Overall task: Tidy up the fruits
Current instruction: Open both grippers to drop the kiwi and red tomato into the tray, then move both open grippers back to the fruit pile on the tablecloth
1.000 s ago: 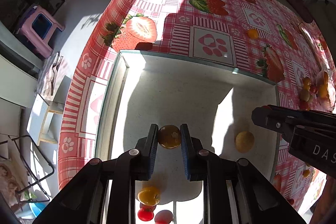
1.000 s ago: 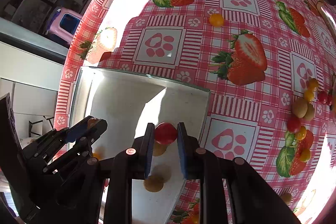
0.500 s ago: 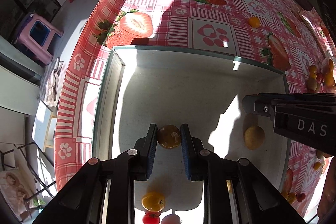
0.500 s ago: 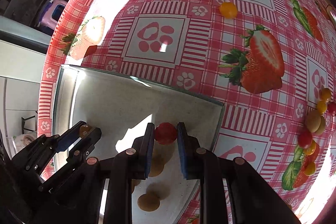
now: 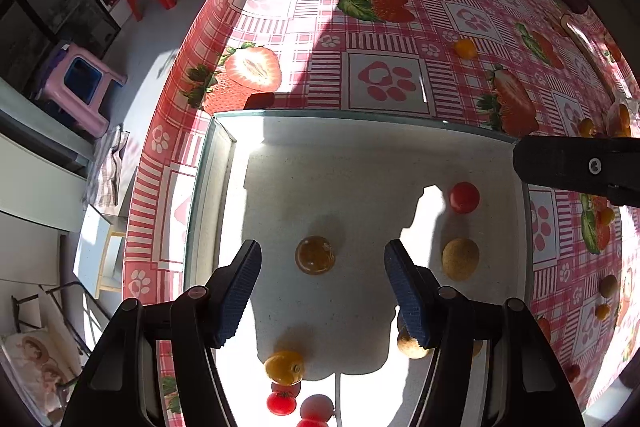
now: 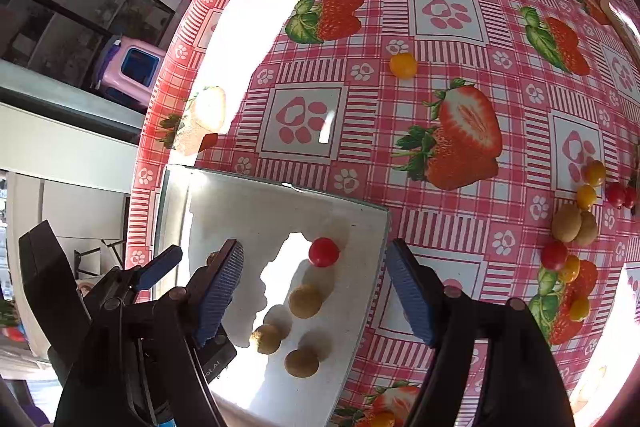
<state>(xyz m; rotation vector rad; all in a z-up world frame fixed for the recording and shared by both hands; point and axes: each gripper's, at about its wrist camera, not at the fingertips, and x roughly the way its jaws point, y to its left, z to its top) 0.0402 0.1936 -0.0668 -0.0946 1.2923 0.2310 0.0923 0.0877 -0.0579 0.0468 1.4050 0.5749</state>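
Both sets of my fingers spread wide, holding nothing: left gripper (image 5: 322, 285), right gripper (image 6: 314, 291). Amber round fruit (image 5: 315, 255) and red cherry tomato (image 6: 323, 251) rest free in the shallow white rectangular tray (image 6: 360, 291). Loose fruit pile (image 6: 574, 223) lies right of the tray on the strawberry-print surface (image 6: 400, 27); right gripper is nearer, open path.

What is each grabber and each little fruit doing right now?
Left gripper: open, empty, above the tray.
Right gripper: open, empty.
White rectangular tray: flat on the tablecloth, holding fruits.
Amber round fruit: resting loose on the tray, between the left fingers, untouched.
Red cherry tomato: lying loose on the tray.
Lone orange tomato: on the checked tablecloth, outside the tray.
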